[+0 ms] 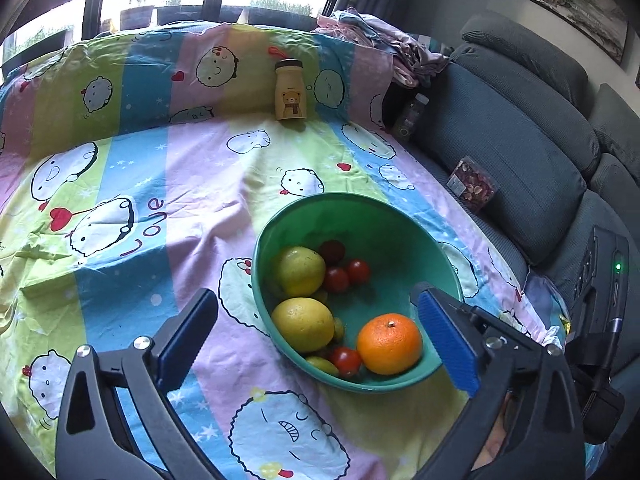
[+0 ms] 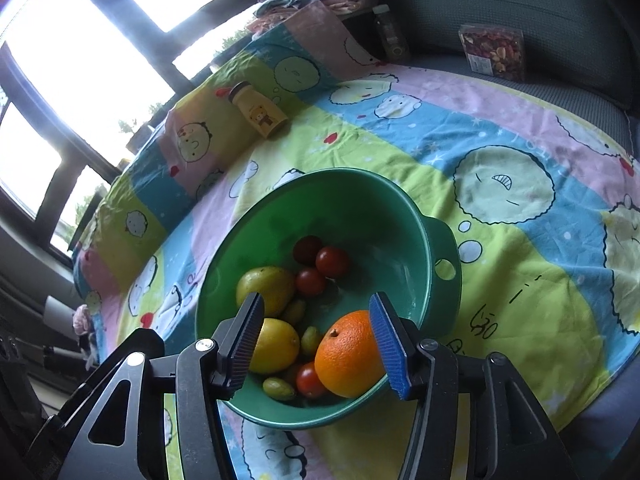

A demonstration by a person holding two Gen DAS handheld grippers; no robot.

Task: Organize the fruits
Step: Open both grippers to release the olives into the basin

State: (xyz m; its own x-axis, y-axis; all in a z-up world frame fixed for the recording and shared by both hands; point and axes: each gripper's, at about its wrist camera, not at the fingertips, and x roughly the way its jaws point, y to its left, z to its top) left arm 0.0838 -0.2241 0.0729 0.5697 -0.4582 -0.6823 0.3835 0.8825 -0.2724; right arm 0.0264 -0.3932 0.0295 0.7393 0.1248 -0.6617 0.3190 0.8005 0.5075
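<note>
A green bowl [image 1: 400, 224] [image 2: 304, 200] sits on the cartoon bedsheet. It holds an orange [image 1: 389, 343] [image 2: 346, 354], two yellow lemons [image 1: 303, 324] [image 2: 276, 346], several red cherry tomatoes [image 1: 336, 279] [image 2: 332, 262] and small green fruits [image 2: 280, 388]. My left gripper [image 1: 316, 340] is open and empty, its fingers wide apart above the bowl's near side. My right gripper [image 2: 316, 344] is open and empty above the bowl's near rim, the orange beside its right finger.
A yellow bear-print bottle [image 1: 289, 90] [image 2: 260, 114] stands at the back of the sheet. A clear bottle [image 1: 410, 118] [image 2: 390, 34] and a box of dried snacks [image 1: 472, 182] [image 2: 494, 50] rest against the grey sofa [image 1: 520, 140]. Crumpled cloth [image 1: 384, 40] lies far back.
</note>
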